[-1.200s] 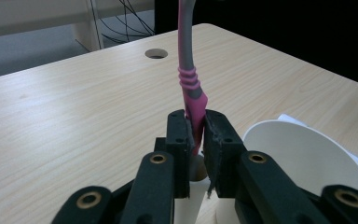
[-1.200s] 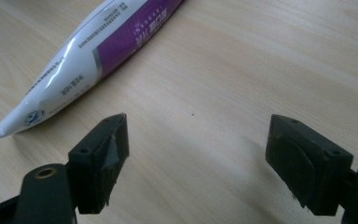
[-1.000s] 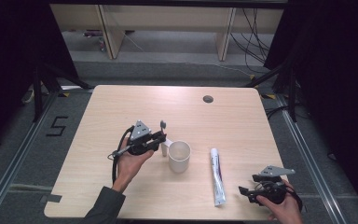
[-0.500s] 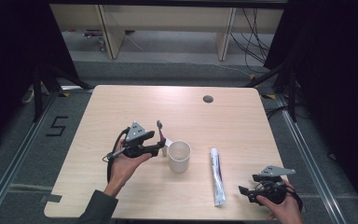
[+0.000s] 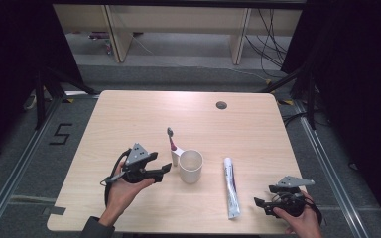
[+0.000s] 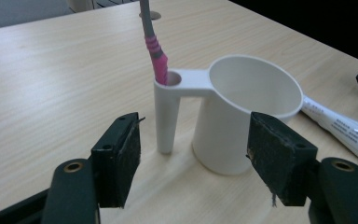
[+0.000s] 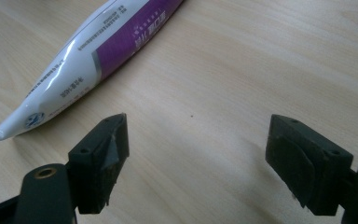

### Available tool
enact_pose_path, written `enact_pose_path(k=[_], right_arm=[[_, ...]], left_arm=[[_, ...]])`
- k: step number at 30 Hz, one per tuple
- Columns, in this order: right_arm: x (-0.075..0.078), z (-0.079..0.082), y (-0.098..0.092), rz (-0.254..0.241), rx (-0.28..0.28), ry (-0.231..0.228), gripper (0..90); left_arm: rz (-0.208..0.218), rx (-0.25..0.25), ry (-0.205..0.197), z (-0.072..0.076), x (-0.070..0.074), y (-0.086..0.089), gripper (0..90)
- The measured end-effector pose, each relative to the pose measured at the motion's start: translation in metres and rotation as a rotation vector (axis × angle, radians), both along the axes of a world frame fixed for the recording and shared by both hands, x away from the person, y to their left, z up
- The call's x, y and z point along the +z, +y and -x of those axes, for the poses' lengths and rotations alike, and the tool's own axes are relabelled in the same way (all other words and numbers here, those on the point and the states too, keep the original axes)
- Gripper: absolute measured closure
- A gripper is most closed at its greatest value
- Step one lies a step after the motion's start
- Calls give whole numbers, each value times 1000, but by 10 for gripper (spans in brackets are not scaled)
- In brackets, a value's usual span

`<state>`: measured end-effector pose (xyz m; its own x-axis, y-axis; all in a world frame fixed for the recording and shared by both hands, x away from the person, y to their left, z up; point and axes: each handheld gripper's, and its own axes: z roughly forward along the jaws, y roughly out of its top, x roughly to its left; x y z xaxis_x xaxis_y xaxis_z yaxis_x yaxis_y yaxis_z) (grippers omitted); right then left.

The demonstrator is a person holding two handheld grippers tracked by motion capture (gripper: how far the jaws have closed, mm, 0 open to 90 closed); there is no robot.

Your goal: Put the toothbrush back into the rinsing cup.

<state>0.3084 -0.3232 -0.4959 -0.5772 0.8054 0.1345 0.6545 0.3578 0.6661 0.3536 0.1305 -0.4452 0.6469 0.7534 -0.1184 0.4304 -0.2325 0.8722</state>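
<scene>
While the right claw (image 5: 259,204) sits low at the near right corner of the desk (image 5: 129,114), its jaws stand wide with nothing between them, just beside the crimped end of the paste tube (image 5: 230,187), which lies flat and pointing away from the person. The left claw (image 5: 167,169) hovers just left of the cup (image 5: 190,166); its jaws have just been opening and now stand wide, with nothing gripped, the cup and its side tube (image 6: 167,116) ahead of the pads and apart from them. A toothbrush (image 5: 170,139) stands tilted in that side tube, so I judge that placing the brush is done and the left claw has let go. What seems left is the paste tube, untouched on the desk, perhaps meant for the cup. Room is generous: the far half of the desk is bare apart from a small round grommet (image 5: 222,105), while the right claw works close to the near edge, so a careless pull could drag the paste tube off.
</scene>
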Motion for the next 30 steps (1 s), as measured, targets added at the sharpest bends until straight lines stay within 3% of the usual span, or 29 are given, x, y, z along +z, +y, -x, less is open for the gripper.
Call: enact_pose_path(k=[6,8,9,13,26,30], right_arm=[[0,0,-1,2,-5,0,221],[-2,-3,-4,16,23,-27,221],[-1,-2,-5,8,15,-1,221],[-1,-2,-5,9,13,-1,221],[0,-1,-5,6,9,2,221],[-1,-1,-5,8,15,-5,221]], left_arm=[[-10,-3,27,14,-12,6,323],[-17,0,40,20,-17,8,316],[-17,0,40,20,-17,8,311],[-30,4,58,28,-23,11,304],[-65,14,71,45,-34,19,289],[-58,21,70,49,-38,20,284]])
